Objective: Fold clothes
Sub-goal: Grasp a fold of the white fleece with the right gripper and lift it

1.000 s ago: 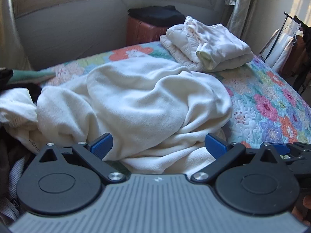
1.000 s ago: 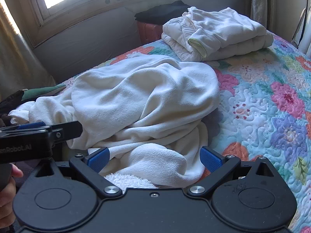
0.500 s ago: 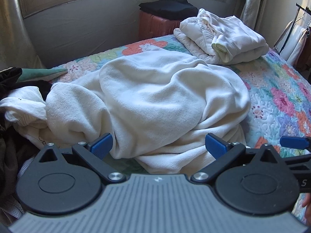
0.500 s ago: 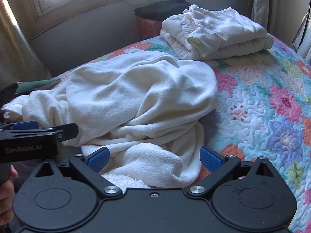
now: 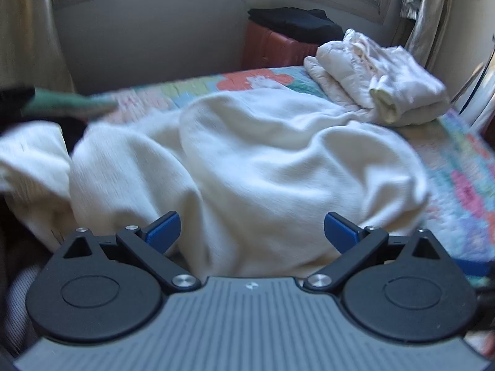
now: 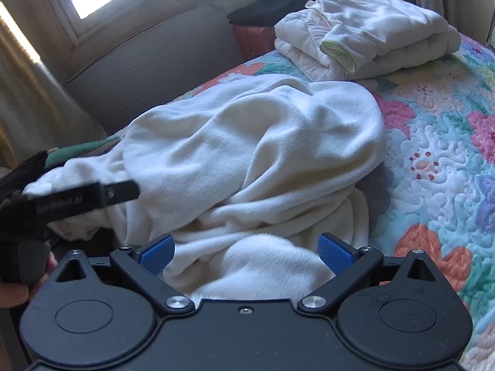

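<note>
Floral quilt (image 6: 439,142) on bed carries a crumpled cream fleece (image 6: 247,154) at frame centre. Both claws, left (image 5: 252,232) and right (image 6: 246,252), gape empty. Fleece looks soft, light, limp; grip an edge or corner.

Black tool (image 6: 246,255), ridged blue pads (image 6: 334,253), silver screws.

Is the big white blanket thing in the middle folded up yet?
Not yet. The big white garment lies crumpled in a rumpled heap on the quilt, unlike the neatly folded white stack behind it.
</note>
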`<state>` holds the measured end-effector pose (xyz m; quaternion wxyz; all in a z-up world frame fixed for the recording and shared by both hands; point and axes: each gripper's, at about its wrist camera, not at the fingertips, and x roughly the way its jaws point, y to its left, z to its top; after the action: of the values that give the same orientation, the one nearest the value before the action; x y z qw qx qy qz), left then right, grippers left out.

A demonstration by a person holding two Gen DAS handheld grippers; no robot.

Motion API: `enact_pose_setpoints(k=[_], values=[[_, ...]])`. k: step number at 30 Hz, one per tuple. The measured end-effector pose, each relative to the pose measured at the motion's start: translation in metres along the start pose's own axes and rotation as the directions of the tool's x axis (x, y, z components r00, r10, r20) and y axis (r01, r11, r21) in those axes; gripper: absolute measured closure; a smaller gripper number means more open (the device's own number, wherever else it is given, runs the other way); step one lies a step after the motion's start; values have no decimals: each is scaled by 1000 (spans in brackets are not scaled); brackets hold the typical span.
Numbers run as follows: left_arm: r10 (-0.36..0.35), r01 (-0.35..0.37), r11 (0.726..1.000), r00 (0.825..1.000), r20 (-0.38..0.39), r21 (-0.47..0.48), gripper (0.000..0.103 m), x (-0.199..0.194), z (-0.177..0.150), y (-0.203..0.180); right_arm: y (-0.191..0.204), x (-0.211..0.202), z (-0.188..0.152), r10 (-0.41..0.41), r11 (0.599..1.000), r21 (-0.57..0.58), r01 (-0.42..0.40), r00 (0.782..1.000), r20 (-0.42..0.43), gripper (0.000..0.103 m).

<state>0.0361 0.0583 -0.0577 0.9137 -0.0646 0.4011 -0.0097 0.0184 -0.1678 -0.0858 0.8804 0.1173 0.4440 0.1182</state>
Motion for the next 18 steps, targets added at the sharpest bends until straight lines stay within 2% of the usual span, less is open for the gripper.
enact_pose_setpoints(k=[2, 5, 9, 10, 13, 18], values=[[7, -7, 1000, 1000, -25, 6, 8, 12, -1, 3, -10, 10, 7, 10, 999, 33, -10, 1000, 5, 2], [2, -2, 1000, 997, -82, 4, 9, 31, -5, 6, -30, 28, 19, 15, 994, 109, -15, 1000, 7, 2], [-60, 54, 997, 985, -159, -48, 6, 57, -9, 7, -58, 54, 32, 40, 967, 253, -41, 999, 12, 2], [-83, 72, 995, 984, -160, -72, 0, 64, -9, 8, -66, 59, 35, 45, 952, 303, -48, 999, 16, 2], [-102, 87, 992, 980, -170, -96, 0, 80, -7, 9, -84, 76, 40, 69, 914, 398, -75, 997, 29, 2], [-110, 97, 991, 985, -136, -97, 0, 93, -12, 6, -83, 118, 46, 5, 927, 375, 11, 999, -42, 0]])
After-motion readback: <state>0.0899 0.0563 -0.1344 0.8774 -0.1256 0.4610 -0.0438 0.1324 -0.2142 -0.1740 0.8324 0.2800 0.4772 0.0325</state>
